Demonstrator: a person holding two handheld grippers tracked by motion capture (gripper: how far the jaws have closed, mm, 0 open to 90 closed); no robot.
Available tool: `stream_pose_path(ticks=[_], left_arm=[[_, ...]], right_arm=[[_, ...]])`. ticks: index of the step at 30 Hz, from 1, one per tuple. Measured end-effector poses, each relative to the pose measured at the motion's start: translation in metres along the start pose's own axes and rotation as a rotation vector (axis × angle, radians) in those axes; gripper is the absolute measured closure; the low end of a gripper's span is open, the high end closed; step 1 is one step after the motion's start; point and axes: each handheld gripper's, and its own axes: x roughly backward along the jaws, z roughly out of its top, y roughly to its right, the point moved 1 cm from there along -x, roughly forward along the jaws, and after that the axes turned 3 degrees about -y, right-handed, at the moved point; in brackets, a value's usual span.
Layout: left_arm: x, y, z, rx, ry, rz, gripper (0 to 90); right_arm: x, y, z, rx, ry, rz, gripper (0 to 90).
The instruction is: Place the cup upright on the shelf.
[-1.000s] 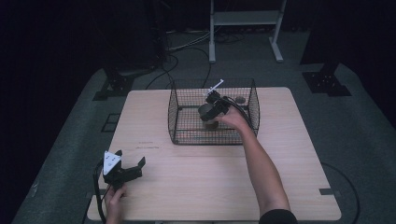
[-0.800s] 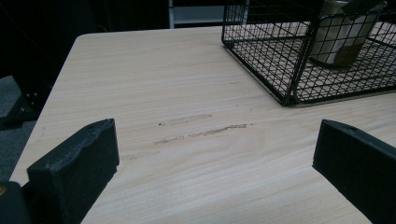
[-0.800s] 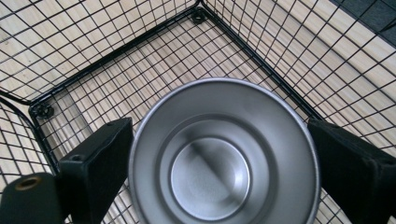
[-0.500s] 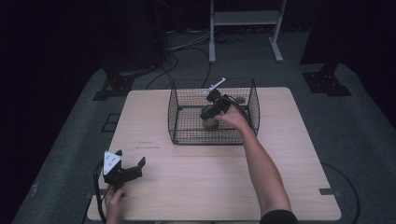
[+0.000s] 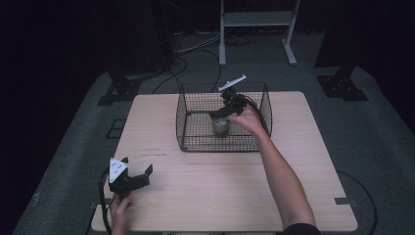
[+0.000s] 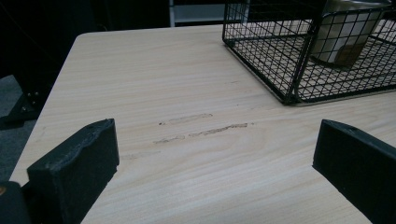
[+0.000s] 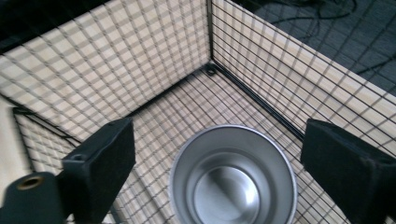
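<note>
A black wire basket (image 5: 195, 125) stands on the far half of the wooden table (image 5: 220, 196), and everything else is placed here relative to it. Inside the basket sits one thing, a metal cup (image 5: 220, 127), upright on the mesh floor with its open mouth facing up and its long axis vertical. In the right gripper view the cup (image 7: 233, 179) is empty, its shiny bottom showing, and it stands away from the basket's corner (image 7: 209, 65) with bare mesh around it on the visible sides.

The right gripper (image 5: 226, 108) hangs above the cup within the basket's walls, pointing down into it. Its jaws are spread wide, one to each side of the cup's rim and clear of it, and they grip nothing.

The left gripper (image 5: 133, 177) rests low over the table, well apart from the basket on its near left side, close to the table's near left corner. Its jaws are also wide apart and empty, aimed across bare wood toward the basket's near left corner (image 6: 289, 95). A few faint scuff marks (image 6: 205, 128) lie on the wood between this gripper and the basket. The table between the basket's near wall and the table's near edge is open wood.
</note>
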Motion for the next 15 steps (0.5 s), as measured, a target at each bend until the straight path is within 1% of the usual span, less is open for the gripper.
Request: stream_pose_path(ticks=[2, 4, 5, 6, 7, 8, 9, 10, 11, 12, 15], left_arm=[[0.000, 0.000, 0.000, -0.002, -0.001, 0.000, 0.0], [0.000, 0.000, 0.000, -0.003, -0.002, -0.001, 0.0], [0.000, 0.000, 0.000, -0.003, -0.002, -0.001, 0.0], [0.000, 0.000, 0.000, -0.004, -0.005, -0.001, 0.0], [0.000, 0.001, 0.000, -0.004, -0.002, -0.002, 0.0], [0.000, 0.001, 0.000, -0.004, 0.000, -0.001, 0.0], [0.001, 0.001, 0.000, -0.008, -0.001, 0.001, 0.0], [0.001, 0.001, 0.000, -0.008, -0.001, 0.001, 0.0], [0.001, 0.001, 0.000, -0.010, -0.002, 0.000, 0.0], [0.001, 0.001, -0.001, -0.010, 0.001, 0.000, 0.0], [0.001, 0.001, -0.001, -0.010, 0.000, 0.002, 0.0]], right_arm=[[0.004, -0.002, 0.000, 0.007, 0.008, 0.009, 11.7], [0.009, -0.005, 0.000, 0.009, 0.022, 0.030, 11.7], [0.009, -0.005, 0.000, 0.009, 0.022, 0.030, 11.7], [0.017, -0.010, -0.002, 0.006, 0.046, 0.053, 11.8], [0.017, -0.010, -0.002, 0.006, 0.046, 0.053, 11.8], [0.020, -0.012, -0.004, 0.003, 0.053, 0.062, 12.1], [0.025, -0.016, -0.007, 0.012, 0.059, 0.076, 12.1], [0.025, -0.016, -0.007, 0.012, 0.059, 0.076, 12.1], [0.027, -0.017, -0.009, 0.012, 0.054, 0.084, 12.1], [0.033, -0.020, -0.013, 0.008, 0.058, 0.090, 12.4], [0.037, -0.021, -0.015, 0.011, 0.058, 0.095, 12.4]])
